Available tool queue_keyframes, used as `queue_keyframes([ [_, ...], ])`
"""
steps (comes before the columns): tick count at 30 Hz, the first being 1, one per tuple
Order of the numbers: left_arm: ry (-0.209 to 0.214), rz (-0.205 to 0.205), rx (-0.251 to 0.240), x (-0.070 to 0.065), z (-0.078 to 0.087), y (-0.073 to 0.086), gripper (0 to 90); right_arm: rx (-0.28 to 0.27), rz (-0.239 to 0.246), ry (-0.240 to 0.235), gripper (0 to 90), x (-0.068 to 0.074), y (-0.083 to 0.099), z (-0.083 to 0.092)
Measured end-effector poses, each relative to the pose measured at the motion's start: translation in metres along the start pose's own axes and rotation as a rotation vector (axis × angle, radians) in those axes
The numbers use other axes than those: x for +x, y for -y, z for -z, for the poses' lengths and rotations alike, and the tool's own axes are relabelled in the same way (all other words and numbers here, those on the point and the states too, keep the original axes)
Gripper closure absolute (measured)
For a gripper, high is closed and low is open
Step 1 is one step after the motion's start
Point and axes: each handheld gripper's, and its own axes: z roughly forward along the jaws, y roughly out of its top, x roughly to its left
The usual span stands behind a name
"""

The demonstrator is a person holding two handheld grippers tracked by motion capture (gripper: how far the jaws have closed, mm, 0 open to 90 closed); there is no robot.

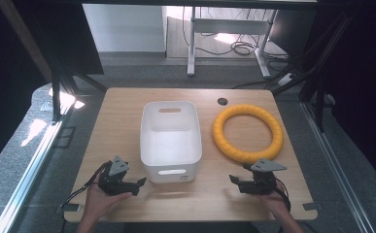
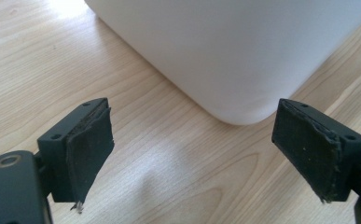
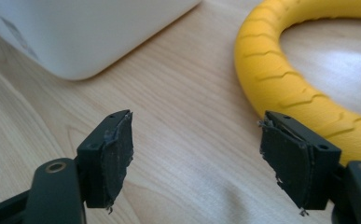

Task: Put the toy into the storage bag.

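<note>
The yellow ribbed foam ring [image 1: 247, 133] is lying flat on the wooden table [image 1: 122, 104], at 3 o'clock of the empty white plastic bin [image 1: 170, 141]. The left gripper [image 1: 138, 186] and right gripper [image 1: 236, 182] are hovering with jaws wide, holding nothing. Judgement: no step appears done yet; grasping the ring is remaining.

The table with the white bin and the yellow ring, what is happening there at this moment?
A person sits at the wooden table with a claw in each hand. The left claw rests near the front left corner of the white bin, jaws open and holding nothing. The right claw is also open and empty, lying just in front of the yellow ring, which lies flat to the right of the bin. The bin looks empty. Nothing is gripped yet.
</note>
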Motion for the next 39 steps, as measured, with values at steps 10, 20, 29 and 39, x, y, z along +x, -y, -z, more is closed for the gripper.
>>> queue_keyframes([
  [10,0.010,-0.029,-0.011,-0.008,0.001,-0.004,13.0,0.009,0.001,-0.055,27.8,0.005,-0.003,0.004],
  [20,0.015,-0.028,0.037,-0.003,0.000,-0.001,14.4,0.050,0.093,-0.083,28.0,0.013,-0.013,0.002],
  [29,0.021,-0.009,0.034,-0.001,0.003,-0.001,15.4,0.072,0.192,-0.079,28.9,-0.001,-0.050,0.014],
  [39,0.023,-0.016,0.041,-0.004,0.000,-0.002,15.8,0.232,0.233,-0.118,27.7,-0.031,-0.093,0.006],
])
